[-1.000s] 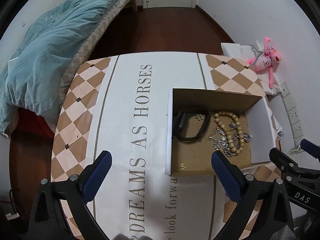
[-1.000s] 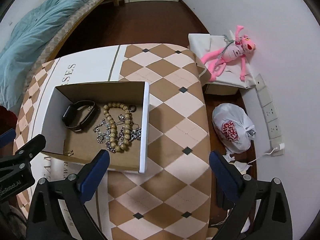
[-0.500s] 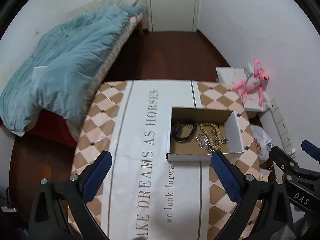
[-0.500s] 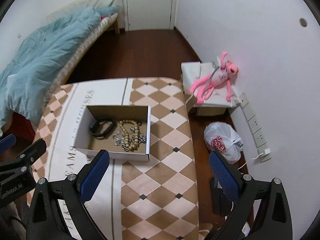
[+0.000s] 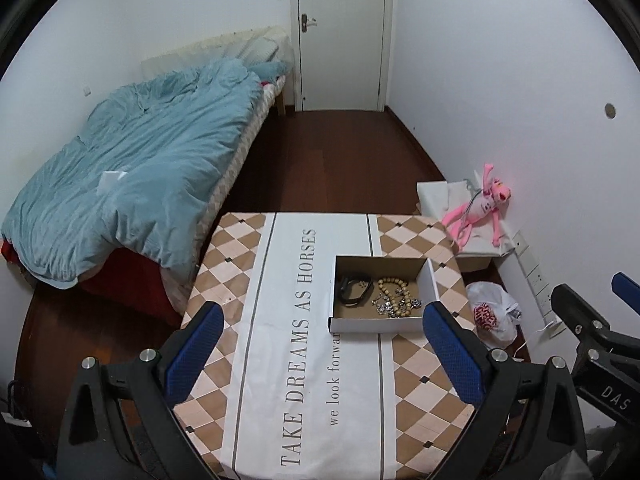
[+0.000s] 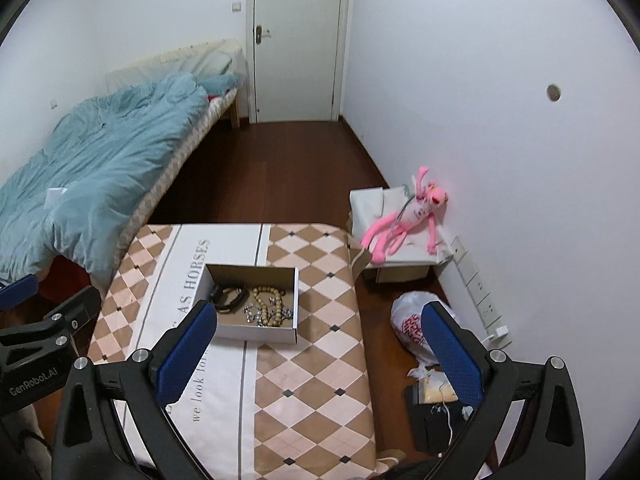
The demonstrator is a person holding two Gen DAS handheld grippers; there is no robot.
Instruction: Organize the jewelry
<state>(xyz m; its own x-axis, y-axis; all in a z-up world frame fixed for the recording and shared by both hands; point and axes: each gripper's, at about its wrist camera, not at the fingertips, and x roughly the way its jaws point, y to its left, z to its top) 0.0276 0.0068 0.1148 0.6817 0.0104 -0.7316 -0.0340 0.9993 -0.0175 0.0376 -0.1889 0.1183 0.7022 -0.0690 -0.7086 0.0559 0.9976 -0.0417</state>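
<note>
A shallow cardboard box (image 5: 374,325) (image 6: 256,332) sits on the table with the diamond-patterned cloth (image 5: 280,360) (image 6: 312,360). Inside lie a black wristband (image 5: 352,290) (image 6: 228,298), a wooden bead bracelet (image 5: 394,292) (image 6: 266,300) and a silver chain (image 5: 386,308) (image 6: 256,314). My left gripper (image 5: 320,356) is open, high above the table's near half, with nothing between its blue pads. My right gripper (image 6: 320,352) is open too, raised over the table's right side, and it holds nothing.
A bed with a blue duvet (image 5: 132,184) stands left of the table. A pink plush toy (image 6: 404,220) lies on a white box by the right wall. On the floor below it are a white plastic bag (image 6: 416,324) and wall sockets (image 6: 480,292). A shut door (image 5: 340,36) is at the back.
Both grippers have pulled up and back from the box, so the table and room now show much smaller. Both stay open and the jewelry stays in the box.
</note>
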